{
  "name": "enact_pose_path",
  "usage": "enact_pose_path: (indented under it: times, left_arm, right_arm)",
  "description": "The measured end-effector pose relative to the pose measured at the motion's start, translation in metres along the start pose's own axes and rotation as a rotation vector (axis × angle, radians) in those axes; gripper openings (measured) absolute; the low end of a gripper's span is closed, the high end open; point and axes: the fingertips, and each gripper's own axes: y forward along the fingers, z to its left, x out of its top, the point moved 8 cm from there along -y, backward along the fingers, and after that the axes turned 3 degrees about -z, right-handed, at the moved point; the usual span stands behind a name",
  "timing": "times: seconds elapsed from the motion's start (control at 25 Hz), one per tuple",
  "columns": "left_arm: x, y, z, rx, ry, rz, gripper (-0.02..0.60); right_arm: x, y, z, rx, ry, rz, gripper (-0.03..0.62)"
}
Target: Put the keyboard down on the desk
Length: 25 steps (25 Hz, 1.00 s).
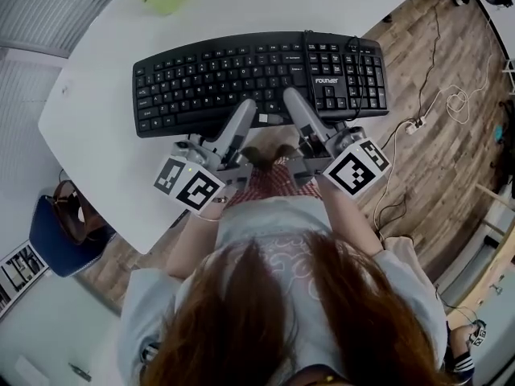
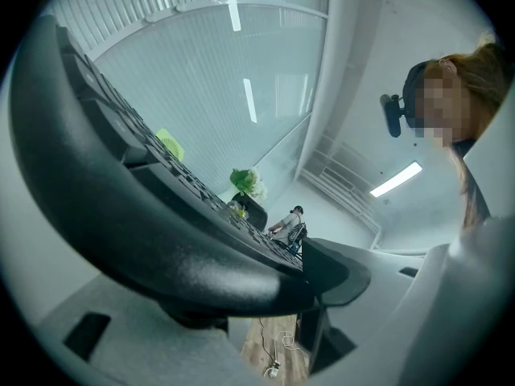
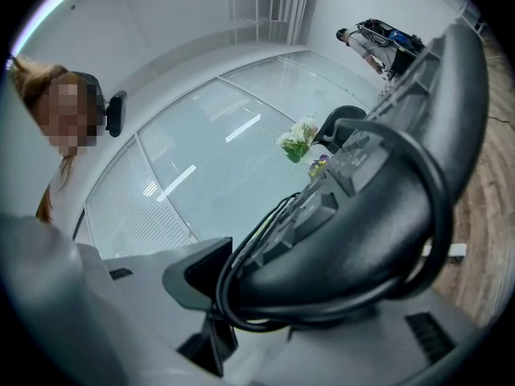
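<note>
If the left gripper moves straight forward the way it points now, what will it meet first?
The black keyboard: the left gripper is shut on its near edge, so going forward pushes straight into it. Beyond, the line seems to cross only the white desk, though depth is unclear.

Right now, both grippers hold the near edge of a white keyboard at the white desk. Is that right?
No: the keyboard is black, as the head view shows. The left gripper and right gripper do hold its near edge at the white desk.
</note>
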Motion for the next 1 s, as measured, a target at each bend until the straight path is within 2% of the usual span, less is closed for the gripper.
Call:
enact_pose_path:
  times: [0.64,1.0]
  left_arm:
    - [-0.021,-0.002,0.012,0.100,-0.070,0.030,0.281]
    - [-0.030,-0.002,0.023,0.164,-0.112,0.058,0.259]
  right_arm:
    - [-0.012,0.003,-0.023,-0.028,0.059,0.084,0.226]
    - [-0.020,0.012,-0.037,-0.046,0.081,0.139,0.223]
